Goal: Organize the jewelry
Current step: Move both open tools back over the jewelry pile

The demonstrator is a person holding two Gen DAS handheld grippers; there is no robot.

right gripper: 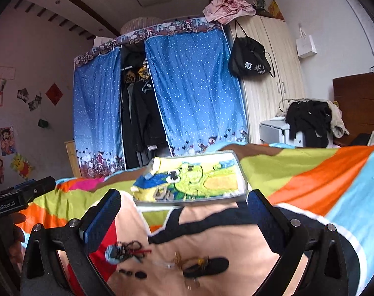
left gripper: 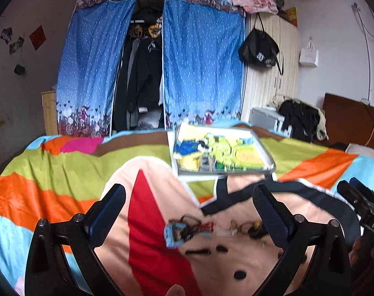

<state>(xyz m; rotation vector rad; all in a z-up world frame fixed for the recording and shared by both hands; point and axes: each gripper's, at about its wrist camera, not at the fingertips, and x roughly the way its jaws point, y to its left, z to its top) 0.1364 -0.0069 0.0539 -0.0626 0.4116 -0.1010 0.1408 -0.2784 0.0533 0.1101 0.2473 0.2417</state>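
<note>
A small heap of jewelry lies on the colourful bedspread: a blue-tagged piece with dark beads and a red bit (left gripper: 180, 229) (right gripper: 124, 251), and a gold chain with a yellow and black piece (left gripper: 246, 228) (right gripper: 199, 262). Further back sits a flat clear tray (left gripper: 270, 166) (right gripper: 243, 192) lined with a yellow-green cartoon cloth. My left gripper (left gripper: 189, 209) is open and empty, hovering just above the heap. My right gripper (right gripper: 184, 212) is open and empty, above the heap and in front of the tray.
The bedspread (left gripper: 51, 172) covers the whole bed. Behind it stand a blue curtained wardrobe (left gripper: 196, 61), a pale cupboard with a black bag (left gripper: 259, 49), and a chair with dark clothes (left gripper: 300, 118). The other gripper shows at the edge of each view (left gripper: 364, 204) (right gripper: 19, 197).
</note>
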